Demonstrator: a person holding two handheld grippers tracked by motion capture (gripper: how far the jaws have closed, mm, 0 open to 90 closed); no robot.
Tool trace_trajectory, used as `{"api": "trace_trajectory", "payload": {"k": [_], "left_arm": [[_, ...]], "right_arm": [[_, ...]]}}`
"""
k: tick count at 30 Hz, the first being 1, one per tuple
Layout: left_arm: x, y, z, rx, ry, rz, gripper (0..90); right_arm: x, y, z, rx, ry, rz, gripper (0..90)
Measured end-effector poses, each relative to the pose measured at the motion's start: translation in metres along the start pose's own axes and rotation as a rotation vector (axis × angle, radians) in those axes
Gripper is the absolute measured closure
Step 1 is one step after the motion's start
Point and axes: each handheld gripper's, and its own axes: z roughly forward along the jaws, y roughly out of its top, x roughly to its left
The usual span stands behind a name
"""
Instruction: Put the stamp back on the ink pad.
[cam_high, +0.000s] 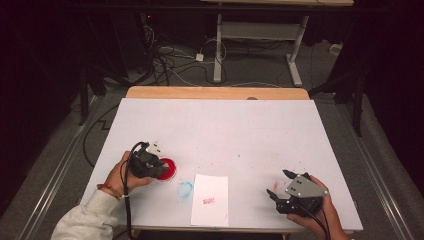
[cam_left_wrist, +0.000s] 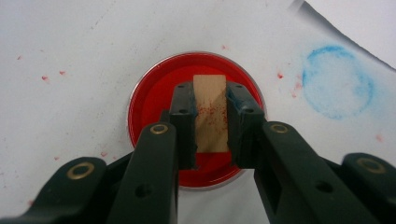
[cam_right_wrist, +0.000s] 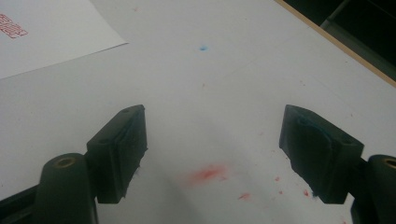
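A round red ink pad (cam_left_wrist: 154, 100) in a metal rim lies on the white table cover, and shows red beside my left hand (cam_high: 169, 167). My left gripper (cam_left_wrist: 211, 109) is shut on a small wooden stamp block (cam_left_wrist: 210, 114), which stands down on the red pad. The block has red specks on its side. A white sheet of paper (cam_high: 210, 200) with a red stamp print (cam_high: 208, 201) lies near the front edge. My right gripper (cam_right_wrist: 212, 154) rests at the front right (cam_high: 281, 185), jaws wide open over bare table with nothing between them.
A faint blue ring stain (cam_high: 184, 189) sits between the ink pad and the paper. Red smudges (cam_right_wrist: 208, 173) dot the cover under the right gripper. The table's wooden far edge (cam_high: 215, 92) borders a dark floor with cables and a desk frame.
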Motion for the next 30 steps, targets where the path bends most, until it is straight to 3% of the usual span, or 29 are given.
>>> {"api": "trace_trajectory", "payload": {"k": [7,12,23,30], "left_arm": [[-0.002,0.001,0.000,0.003,0.010,0.000,69.1],[-0.005,0.003,-0.005,-0.032,0.024,0.009,65.5],[-0.019,0.010,-0.019,-0.194,0.099,0.045,58.7],[-0.030,0.013,-0.024,-0.289,0.146,0.065,47.3]], "right_arm": [[0.000,0.000,0.000,-0.003,-0.001,0.000,23.7],[0.000,0.000,-0.001,-0.006,-0.003,0.002,23.7],[0.000,0.000,-0.001,-0.004,0.001,-0.003,23.7],[0.000,0.000,-0.001,-0.009,0.000,0.001,23.8]]}}
